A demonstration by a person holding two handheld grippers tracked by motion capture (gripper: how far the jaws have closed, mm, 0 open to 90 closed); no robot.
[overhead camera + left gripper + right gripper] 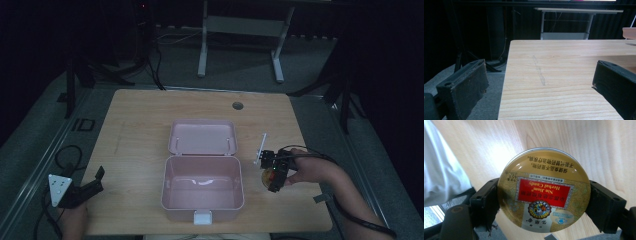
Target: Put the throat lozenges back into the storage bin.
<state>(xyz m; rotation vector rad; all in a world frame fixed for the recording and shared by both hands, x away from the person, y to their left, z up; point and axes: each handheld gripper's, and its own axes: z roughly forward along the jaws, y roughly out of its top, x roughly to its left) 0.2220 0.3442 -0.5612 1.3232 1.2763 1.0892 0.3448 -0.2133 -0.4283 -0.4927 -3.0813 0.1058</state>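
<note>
A round gold candy tin (544,190) with a red label sits between the two black jaws of my right gripper (544,202), which is shut on its rim. In the high view that right gripper (272,175) is on the table just right of an open pink lunch box (202,187), and the tin (266,176) shows as a small yellow disc under it. My left gripper (95,180) rests at the table's left front edge, open, with nothing between its jaws (539,82). A corner of the pink box (629,32) peeks in at the far right of the left gripper view.
The pink box's lid (202,137) lies flat behind its base, and a white latch (202,217) sticks out at the front. The wooden table (140,115) has a round cable hole (237,105) near its back edge. A white table frame (240,30) stands behind on the floor.
</note>
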